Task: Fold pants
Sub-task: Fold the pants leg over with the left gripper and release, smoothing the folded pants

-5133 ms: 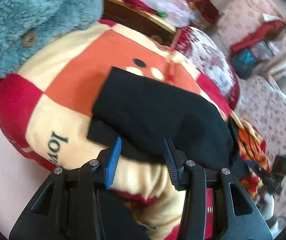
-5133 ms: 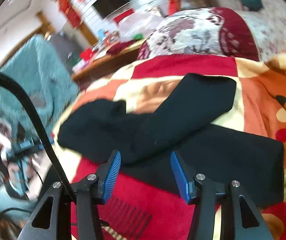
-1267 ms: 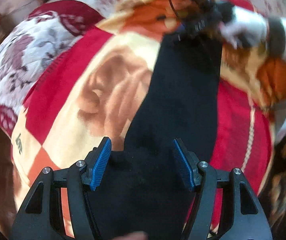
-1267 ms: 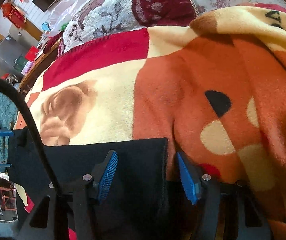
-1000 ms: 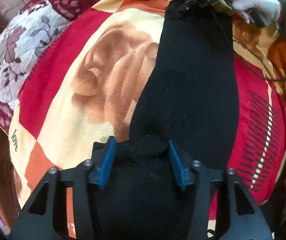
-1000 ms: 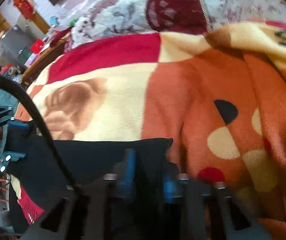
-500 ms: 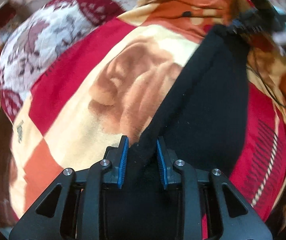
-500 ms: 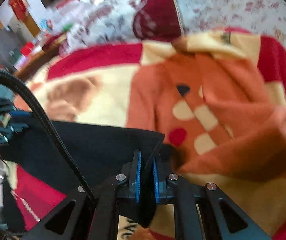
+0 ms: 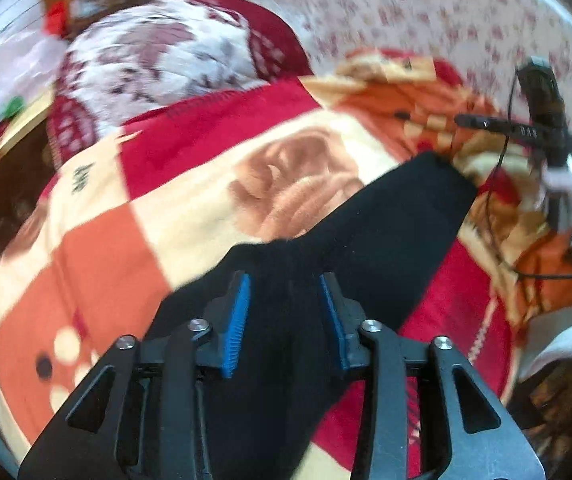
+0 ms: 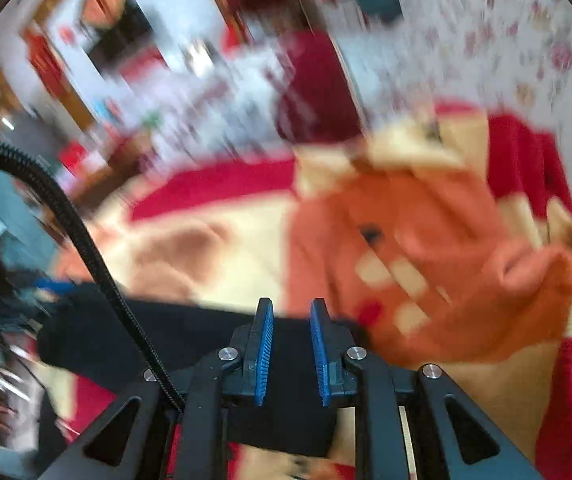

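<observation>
Blanket (image 9: 98, 248): a red, orange and cream patchwork fleece covering the bed and bearing everything else.
Pants (image 9: 389, 236): black, lying on the blanket as one long narrow strip, so the lengthwise fold looks done; no crosswise fold shows, and that appears to be what is left.
Left gripper (image 9: 284, 316): fingers parted with a clear gap, hovering over the near end of the strip, apparently gripping nothing.
Right gripper (image 10: 290, 346): fingers a narrow gap apart above the far end of the pants (image 10: 190, 340); the view is badly blurred, and I cannot tell whether cloth is pinched between them.
</observation>
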Tool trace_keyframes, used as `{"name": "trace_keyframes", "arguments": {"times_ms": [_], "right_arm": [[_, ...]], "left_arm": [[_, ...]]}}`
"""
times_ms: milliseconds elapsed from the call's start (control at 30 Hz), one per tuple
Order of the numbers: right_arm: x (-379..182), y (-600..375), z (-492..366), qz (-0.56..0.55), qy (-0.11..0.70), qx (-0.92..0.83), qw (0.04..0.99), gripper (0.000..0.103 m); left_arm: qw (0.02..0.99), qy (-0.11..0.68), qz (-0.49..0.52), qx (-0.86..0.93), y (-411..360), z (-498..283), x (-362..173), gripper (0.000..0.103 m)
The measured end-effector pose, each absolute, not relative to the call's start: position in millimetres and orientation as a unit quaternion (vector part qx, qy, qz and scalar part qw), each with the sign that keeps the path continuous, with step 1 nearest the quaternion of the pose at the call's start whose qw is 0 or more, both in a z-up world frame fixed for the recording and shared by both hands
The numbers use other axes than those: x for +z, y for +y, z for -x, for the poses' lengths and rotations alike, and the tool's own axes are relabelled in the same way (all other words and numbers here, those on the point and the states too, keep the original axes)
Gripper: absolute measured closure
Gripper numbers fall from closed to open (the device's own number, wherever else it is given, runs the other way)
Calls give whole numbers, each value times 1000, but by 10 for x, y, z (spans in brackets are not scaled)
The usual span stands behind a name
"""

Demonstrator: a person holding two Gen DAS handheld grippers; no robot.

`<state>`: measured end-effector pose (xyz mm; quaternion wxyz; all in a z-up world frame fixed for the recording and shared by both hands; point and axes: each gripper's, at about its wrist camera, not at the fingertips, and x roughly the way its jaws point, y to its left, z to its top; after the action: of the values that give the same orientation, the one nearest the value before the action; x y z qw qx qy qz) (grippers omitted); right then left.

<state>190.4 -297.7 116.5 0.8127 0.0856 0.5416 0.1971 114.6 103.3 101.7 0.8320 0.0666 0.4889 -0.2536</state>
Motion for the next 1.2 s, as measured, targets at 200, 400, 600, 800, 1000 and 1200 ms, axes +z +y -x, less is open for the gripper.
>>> {"name": "trace_keyframes", "arguments": {"times_ms": [200, 400, 600, 800, 1000, 1200], "right_arm": [[1050, -2424, -1864, -166, 564, 315, 745, 45], [814, -1456, -1968, -129, 593, 381, 698, 45], [511, -635, -2240, -131, 632, 433, 629, 51], [13, -287, -2374, -145, 692, 417, 571, 59], [44, -120, -2257, -134, 669, 446, 579, 80], [417, -176, -2197, -50, 600, 432, 671, 93]], "left_arm": [[861, 471, 1, -191, 1351, -652, 1032, 59], [855, 496, 53, -144, 1437, -379, 680, 59], [861, 488, 58, -129, 1407, -214, 530, 59], [863, 478, 92, -134, 1489, -205, 496, 59], [863, 477, 103, -130, 1496, -241, 514, 59], [883, 448, 119, -75, 1611, -268, 655, 59]]}}
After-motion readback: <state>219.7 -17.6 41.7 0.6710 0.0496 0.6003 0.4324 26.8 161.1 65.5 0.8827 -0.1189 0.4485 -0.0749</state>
